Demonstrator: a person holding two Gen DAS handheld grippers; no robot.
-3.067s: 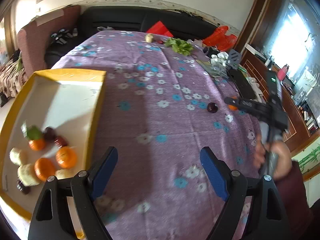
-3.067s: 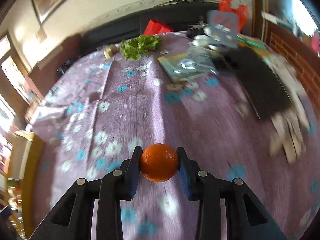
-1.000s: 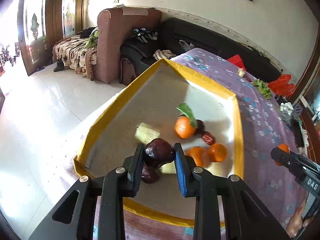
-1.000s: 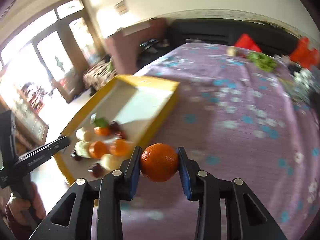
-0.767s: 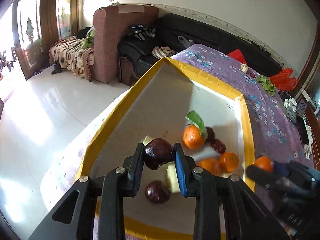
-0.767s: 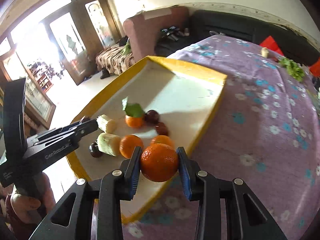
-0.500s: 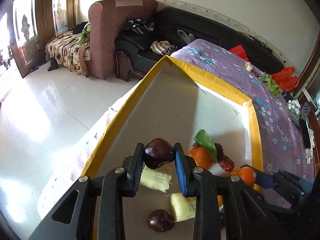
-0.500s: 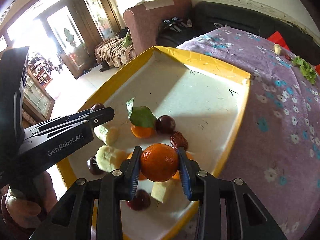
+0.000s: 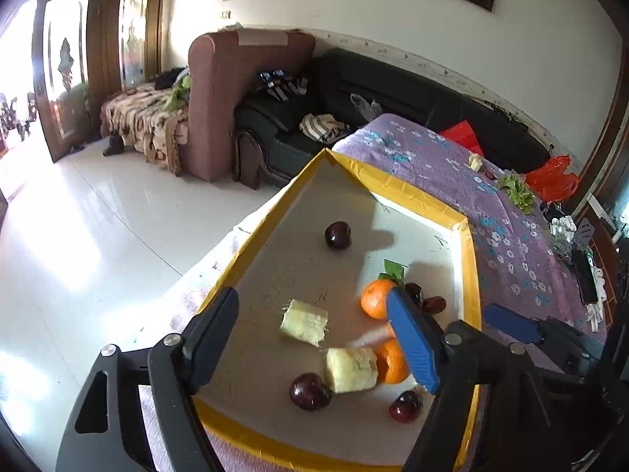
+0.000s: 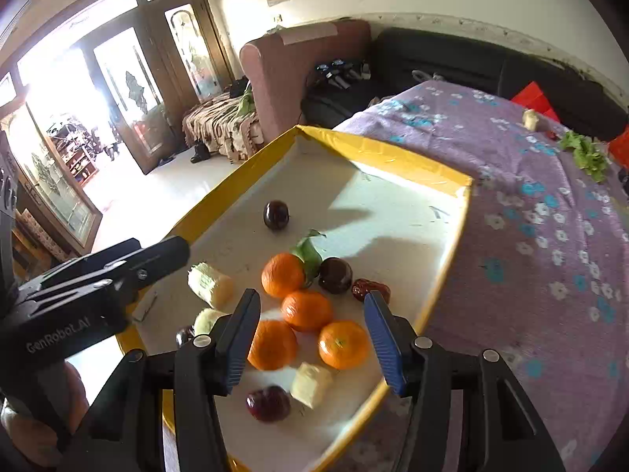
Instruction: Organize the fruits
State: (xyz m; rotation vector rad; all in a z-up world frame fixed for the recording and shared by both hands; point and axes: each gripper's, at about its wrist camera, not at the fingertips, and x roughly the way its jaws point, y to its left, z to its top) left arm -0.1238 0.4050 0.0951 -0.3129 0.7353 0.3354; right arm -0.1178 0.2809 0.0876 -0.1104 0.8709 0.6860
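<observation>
- Left wrist view: the left claw (image 9: pixel 314 338) stands spread and is opening further; nothing sits between its jaws. A second ago it pinched a dark plum; that plum (image 9: pixel 338 235) now lies alone on the tray floor, well ahead of the claw and apart from the other fruit.
- Same view: the yellow-rimmed tray (image 9: pixel 275 212) lies directly beneath and ahead of the claw. A pale banana piece (image 9: pixel 303 322) lies between the jaws' lines on the floor below; a second piece (image 9: pixel 351 369) and two more plums (image 9: pixel 310 391) lie nearer the claw's base.
- Same view: the right claw's blue pad intrudes from the right edge. The orange it carried is not clearly separable here; a blurred streak crosses the pile.
- Right wrist view: the right claw (image 10: pixel 312 334) is likewise parting, with its pads clear of any fruit. The orange it held half a second ago is gone from the jaws. Several oranges lie below, one (image 10: pixel 343 344) just inside the right pad, another (image 10: pixel 272 344) beside the left pad.
- Same view only: the left claw's black body and the hand holding it appear to the left, and a leafed orange (image 10: pixel 284 275) with a red date (image 10: pixel 371 289) lie ahead.
- Judgement: both fruits are delivered, and both claws are free for further fetching.
</observation>
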